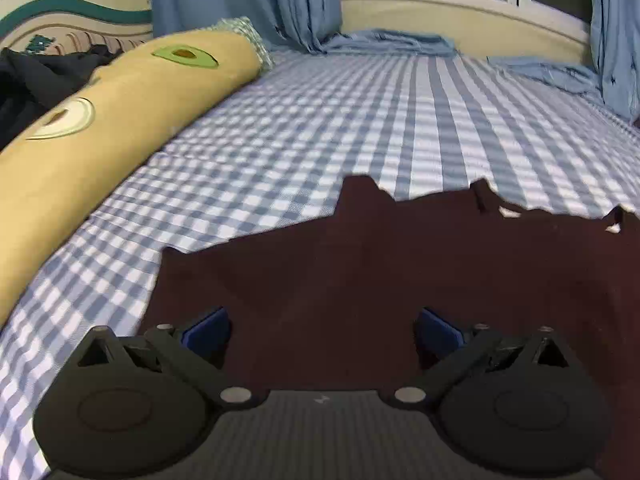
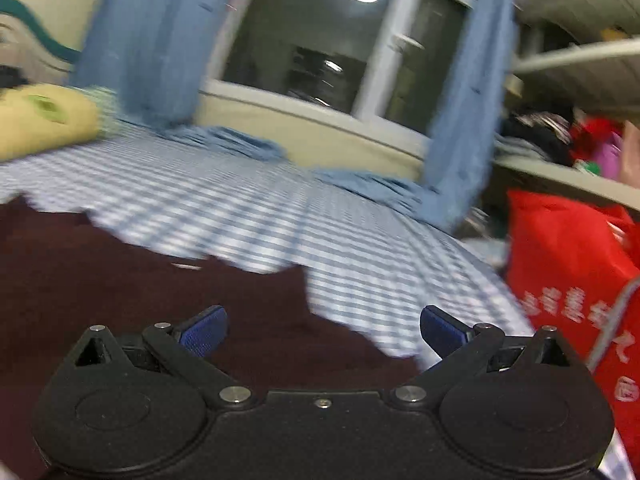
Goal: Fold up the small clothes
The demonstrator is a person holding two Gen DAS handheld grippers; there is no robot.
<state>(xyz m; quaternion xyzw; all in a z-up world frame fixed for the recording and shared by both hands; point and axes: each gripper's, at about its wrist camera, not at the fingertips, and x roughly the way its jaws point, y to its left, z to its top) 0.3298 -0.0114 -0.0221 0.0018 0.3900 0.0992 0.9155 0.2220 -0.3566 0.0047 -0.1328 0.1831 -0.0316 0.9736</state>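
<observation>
Dark maroon garment [image 1: 360, 272], plain, matte, no visible print. Spread flat on the blue-and-white checked bed sheet [image 1: 320, 128]. Fills lower centre and lower right of the left wrist frame; far edge jagged, with raised points at mid-frame and small gaps near the right edge. Occupies left and lower centre of the right wrist frame, outline motion-blurred, right edge stepping down toward lower centre. Garment type undetermined.

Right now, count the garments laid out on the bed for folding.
1: a dark maroon garment spread on the checked sheet, under both open grippers. A dark fabric heap behind the yellow bolster may hold more.
</observation>
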